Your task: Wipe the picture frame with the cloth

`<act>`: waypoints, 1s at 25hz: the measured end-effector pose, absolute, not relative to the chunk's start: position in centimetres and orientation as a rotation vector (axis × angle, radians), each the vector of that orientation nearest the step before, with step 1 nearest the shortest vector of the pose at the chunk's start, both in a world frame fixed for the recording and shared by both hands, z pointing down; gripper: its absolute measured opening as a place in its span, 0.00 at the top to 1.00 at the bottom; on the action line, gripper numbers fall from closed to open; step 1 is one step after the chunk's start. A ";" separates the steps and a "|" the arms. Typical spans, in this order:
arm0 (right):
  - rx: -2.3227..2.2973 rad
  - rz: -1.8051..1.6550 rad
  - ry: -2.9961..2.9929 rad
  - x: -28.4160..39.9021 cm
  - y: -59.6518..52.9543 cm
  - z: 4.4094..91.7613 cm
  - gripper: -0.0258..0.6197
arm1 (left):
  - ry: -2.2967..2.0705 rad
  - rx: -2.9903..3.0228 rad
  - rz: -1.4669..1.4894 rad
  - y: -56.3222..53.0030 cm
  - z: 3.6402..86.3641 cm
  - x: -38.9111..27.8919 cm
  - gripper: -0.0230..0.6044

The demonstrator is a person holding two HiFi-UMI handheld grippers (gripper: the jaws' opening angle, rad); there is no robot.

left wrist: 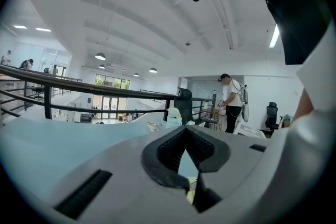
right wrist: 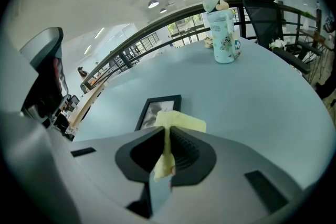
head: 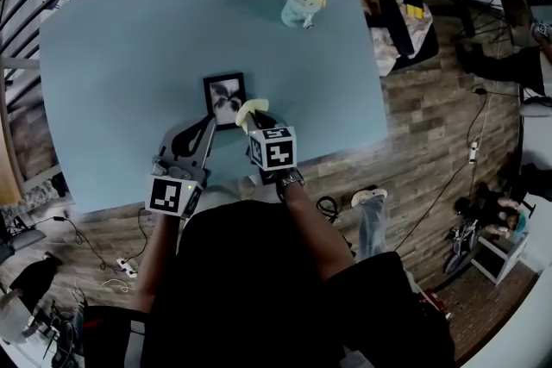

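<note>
Pinching the yellow cloth tight in the right gripper at the picture frame right edge, by the table near side. Holding the left gripper closed, empty, just near-left of it.

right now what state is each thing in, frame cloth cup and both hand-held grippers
picture frame: lying flat, face up
cloth: pinched between the right jaws, free end by the frame's corner
right hand-held gripper: shut on the cloth
left hand-held gripper: shut, nothing between its jaws
cup: upright
</note>
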State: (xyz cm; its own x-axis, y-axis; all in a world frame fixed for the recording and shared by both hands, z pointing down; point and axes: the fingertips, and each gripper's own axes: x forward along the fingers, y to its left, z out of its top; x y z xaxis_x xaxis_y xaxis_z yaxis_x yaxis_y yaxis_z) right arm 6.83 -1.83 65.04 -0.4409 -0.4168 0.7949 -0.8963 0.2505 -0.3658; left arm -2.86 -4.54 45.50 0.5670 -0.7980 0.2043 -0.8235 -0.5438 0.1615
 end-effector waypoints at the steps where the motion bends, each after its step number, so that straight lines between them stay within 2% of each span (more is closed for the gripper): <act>1: 1.193 1.119 -1.975 6.9 -2.1 65.0 0.91 | -1.344 2.567 0.160 -4.6 45.5 -2.9 0.97; 13: 1.042 0.952 -2.064 2.4 -6.9 63.9 0.91 | -1.481 2.493 0.158 -5.8 45.4 -6.1 0.97; 25: 0.900 0.927 -2.088 -3.5 -9.1 65.3 0.91 | -1.581 2.411 0.167 -7.2 46.2 -10.4 0.97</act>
